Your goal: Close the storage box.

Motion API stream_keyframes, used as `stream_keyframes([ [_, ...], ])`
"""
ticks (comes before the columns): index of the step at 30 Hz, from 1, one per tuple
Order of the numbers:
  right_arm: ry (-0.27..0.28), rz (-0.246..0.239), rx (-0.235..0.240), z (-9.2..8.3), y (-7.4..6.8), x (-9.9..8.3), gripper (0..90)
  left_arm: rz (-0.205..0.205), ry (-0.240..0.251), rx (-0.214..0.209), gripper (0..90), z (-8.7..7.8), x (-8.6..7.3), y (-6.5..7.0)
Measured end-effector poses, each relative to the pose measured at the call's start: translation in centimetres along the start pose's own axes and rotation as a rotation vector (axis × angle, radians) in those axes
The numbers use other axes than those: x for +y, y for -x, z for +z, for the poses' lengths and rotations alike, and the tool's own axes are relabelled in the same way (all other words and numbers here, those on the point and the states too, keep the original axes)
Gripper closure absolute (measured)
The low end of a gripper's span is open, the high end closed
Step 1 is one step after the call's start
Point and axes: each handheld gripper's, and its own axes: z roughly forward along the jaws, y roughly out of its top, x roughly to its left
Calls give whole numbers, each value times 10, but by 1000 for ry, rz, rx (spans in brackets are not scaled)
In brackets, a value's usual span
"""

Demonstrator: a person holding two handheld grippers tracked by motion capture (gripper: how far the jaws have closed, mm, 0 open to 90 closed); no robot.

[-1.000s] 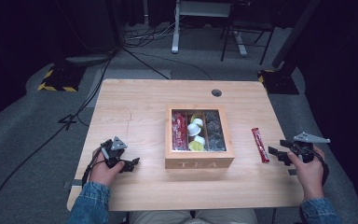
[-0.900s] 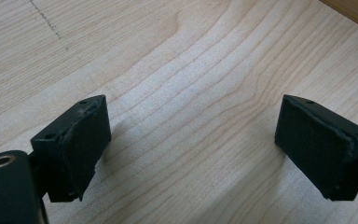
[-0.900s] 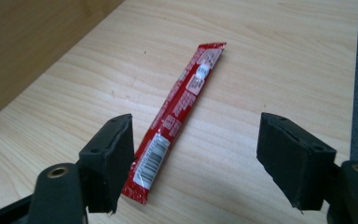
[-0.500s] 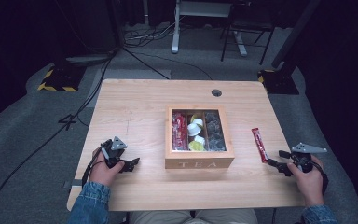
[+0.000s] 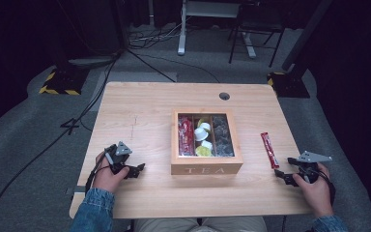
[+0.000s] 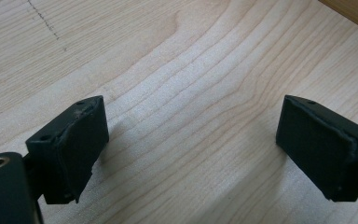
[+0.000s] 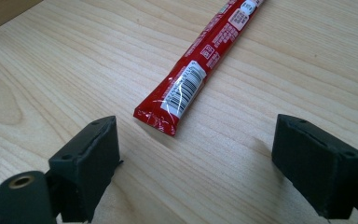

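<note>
Black jaws of the left gripper (image 5: 134,170) stand released over bare table (image 5: 140,121), holding nothing. At centre sits the wooden tea box (image 5: 206,169). Right of it lies the red stick packet (image 5: 269,150), flat on the wood, its near end just ahead of the right gripper (image 5: 281,174), whose jaws have just been opening and hold nothing. Risk: a thin, slick packet may slide away from closing pads

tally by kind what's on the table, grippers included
Wooden tea box: 1
Loose red stick packet: 1
Grippers: 2, left gripper and right gripper, both open on the table
Box contents too small to count.
Total: 4
</note>
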Motion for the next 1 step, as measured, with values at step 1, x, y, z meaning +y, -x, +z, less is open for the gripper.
stream_keyframes([
  [1,0,0,-1,0,0,0,146,-2,0,2,94,0,0,0],
])
